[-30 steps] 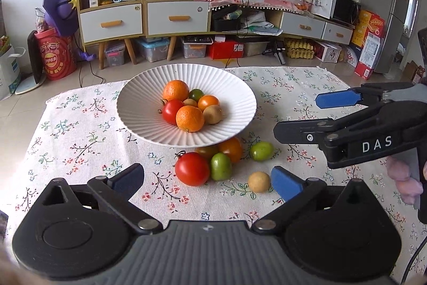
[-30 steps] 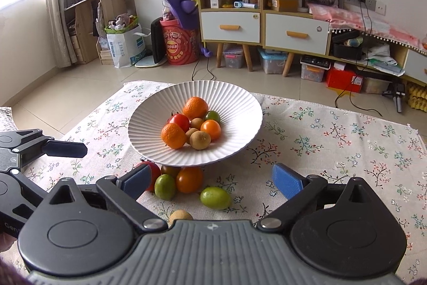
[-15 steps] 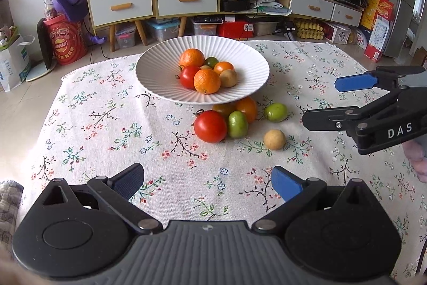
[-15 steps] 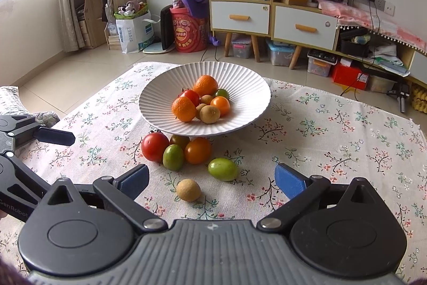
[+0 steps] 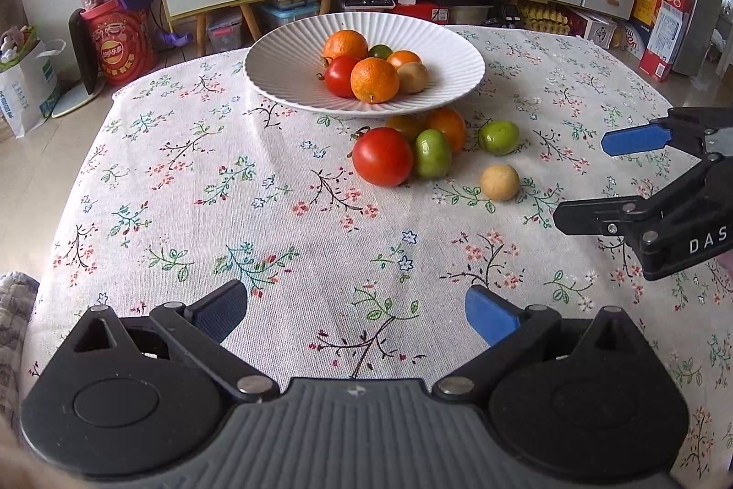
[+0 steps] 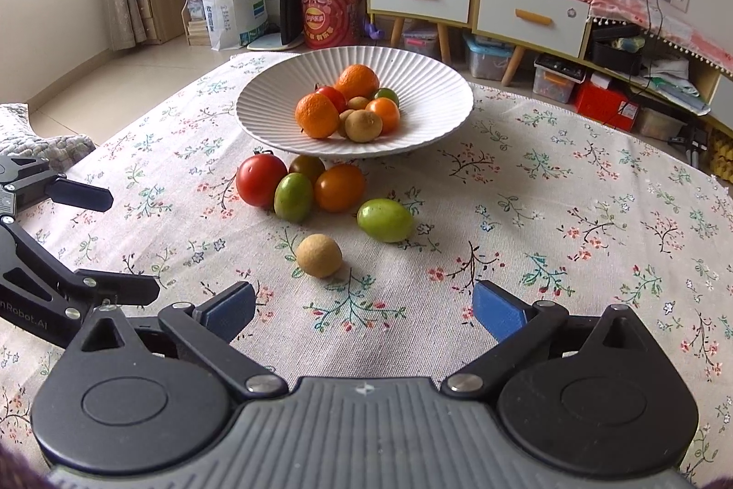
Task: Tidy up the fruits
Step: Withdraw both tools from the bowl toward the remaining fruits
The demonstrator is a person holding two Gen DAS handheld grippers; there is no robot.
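A white ribbed bowl (image 5: 284, 76) (image 6: 426, 76) holds several oranges, a red tomato and small fruits. On the floral cloth in front of it lie a red tomato (image 5: 382, 156) (image 6: 261, 180), a green fruit (image 5: 432, 153) (image 6: 293, 197), an orange (image 5: 446, 126) (image 6: 339, 187), a second green fruit (image 5: 498, 137) (image 6: 385, 220) and a small tan fruit (image 5: 499, 182) (image 6: 319, 255). My left gripper (image 5: 357, 312) is open and empty, well short of the fruit. My right gripper (image 6: 364, 308) is open and empty, just short of the tan fruit.
The floral tablecloth (image 5: 229, 214) covers the table. The right gripper shows at the right edge of the left wrist view (image 5: 632, 177); the left gripper shows at the left edge of the right wrist view (image 6: 96, 241). Cabinets and clutter stand behind the table.
Both grippers have drawn back from the bowl toward the near side of the table, so the loose fruits now lie farther ahead. Both stay open. No fruit has moved.
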